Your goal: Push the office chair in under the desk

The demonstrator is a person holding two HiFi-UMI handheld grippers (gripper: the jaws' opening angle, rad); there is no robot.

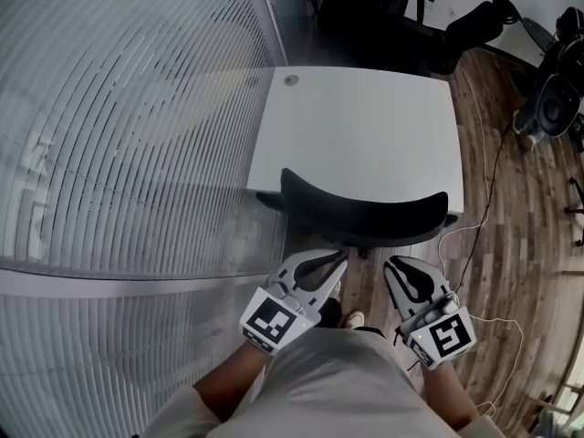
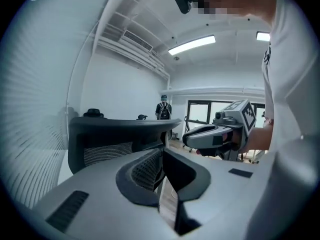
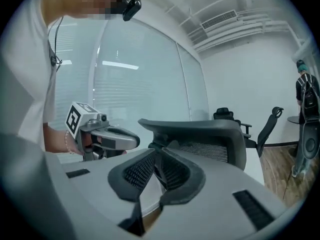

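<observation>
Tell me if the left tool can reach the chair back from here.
Probably yes. The left tool sits close behind the chair back, pointing toward it, with only open air between them and nothing in the way. Its jaws are shut and empty.

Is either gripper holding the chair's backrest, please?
No; the left gripper and right gripper are shut empty, short of the backrest.

The black mesh-backed office chair [image 1: 365, 215] is seen with its backrest at the near edge of the white rectangular desk [image 1: 365, 126]. A ribbed glass wall [image 1: 119, 135] runs along the left, and spare black chairs [image 1: 374, 12] stand behind the desk. The left gripper [image 1: 341, 259] and right gripper [image 1: 392, 265] are held side by side just before the backrest, apart from it.
</observation>
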